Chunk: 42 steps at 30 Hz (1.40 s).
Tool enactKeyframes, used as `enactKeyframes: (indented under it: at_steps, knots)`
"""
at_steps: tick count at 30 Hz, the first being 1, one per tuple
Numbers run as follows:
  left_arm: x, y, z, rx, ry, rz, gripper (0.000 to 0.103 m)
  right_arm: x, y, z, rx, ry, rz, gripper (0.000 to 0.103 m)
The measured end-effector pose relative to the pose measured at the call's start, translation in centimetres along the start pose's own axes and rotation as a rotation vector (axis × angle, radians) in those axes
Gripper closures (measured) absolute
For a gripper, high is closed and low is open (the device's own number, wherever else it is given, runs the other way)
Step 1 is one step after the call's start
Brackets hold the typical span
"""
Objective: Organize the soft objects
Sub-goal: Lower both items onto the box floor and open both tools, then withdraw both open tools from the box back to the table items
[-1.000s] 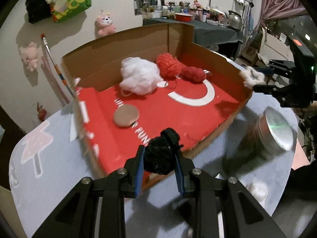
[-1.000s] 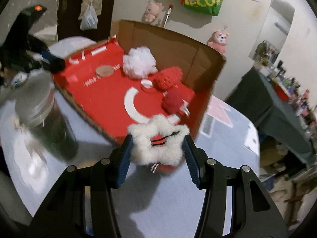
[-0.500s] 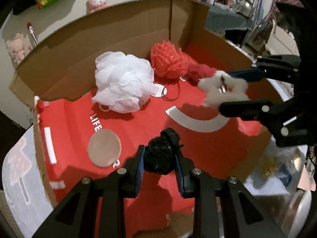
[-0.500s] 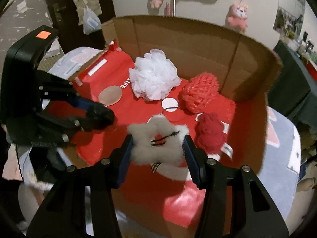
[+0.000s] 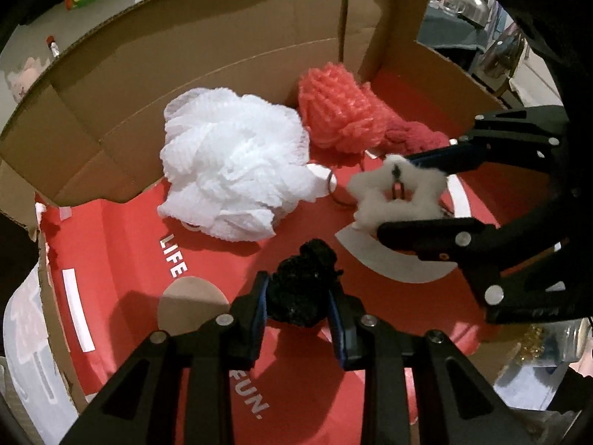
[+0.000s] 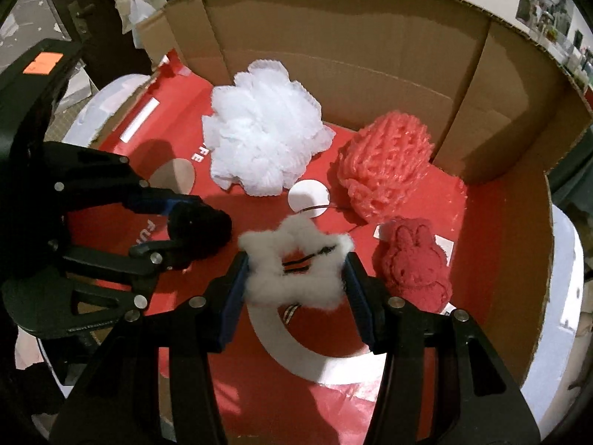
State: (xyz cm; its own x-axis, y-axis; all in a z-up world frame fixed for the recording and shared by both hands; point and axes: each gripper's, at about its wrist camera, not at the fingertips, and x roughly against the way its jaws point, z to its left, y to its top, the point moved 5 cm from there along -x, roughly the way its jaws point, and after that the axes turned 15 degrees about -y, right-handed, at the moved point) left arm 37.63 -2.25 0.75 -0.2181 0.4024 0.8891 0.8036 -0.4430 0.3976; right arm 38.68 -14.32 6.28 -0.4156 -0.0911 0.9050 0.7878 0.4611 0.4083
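Cardboard box (image 6: 370, 59): white pouf (image 6: 263, 126), pink pouf (image 6: 385, 163), red bunny (image 6: 413, 259) | left hand-held gripper (image 5: 298, 296) grips black pompom (image 5: 302, 289) | right hand-held gripper (image 6: 296, 270) grips white star (image 6: 292, 263)

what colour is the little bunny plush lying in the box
Dark red bunny plush, clearest in the right wrist view.

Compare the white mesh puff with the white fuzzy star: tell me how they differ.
The white mesh puff is a full round ball of gathered net; the white fuzzy star is a flat furry outline with an open middle. The puff is clearly larger than the star. The puff lies free on the red box floor; the star is clamped in the right gripper. Both are white and soft-looking.
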Motion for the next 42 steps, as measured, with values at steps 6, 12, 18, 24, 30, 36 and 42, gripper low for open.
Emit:
enactKeyframes:
  at_steps: [6,12,18,24,30,36,42]
  knots:
    - [-0.2,0.8,0.1,-0.003,0.017,-0.013,0.070,-0.7,-0.1,0.2,0.001,-0.005,0.014,0.053]
    - [-0.5,0.6,-0.1,-0.023,0.037,-0.007,0.066,-1.5,0.0,0.9,0.002,-0.010,0.026,0.053]
    - [-0.5,0.6,0.1,-0.019,0.034,-0.017,0.054,-1.7,-0.1,0.8,0.000,-0.011,0.036,0.051]
    - [0.3,-0.1,0.1,-0.029,0.034,-0.030,0.047,-1.5,-0.2,0.7,-0.004,0.003,0.039,0.044]
    - [2.5,-1.0,-0.4,-0.022,0.032,-0.068,0.043,0.1,-0.6,0.0,-0.028,0.005,0.019,0.044]
    - [6.3,-2.3,-1.7,0.007,0.018,-0.157,0.031,3.9,-1.0,-0.7,-0.068,0.004,-0.037,0.042]
    - [10.9,-4.5,-4.1,0.038,-0.005,-0.300,0.017,10.0,-2.7,-1.1,-0.111,-0.001,-0.143,0.033]
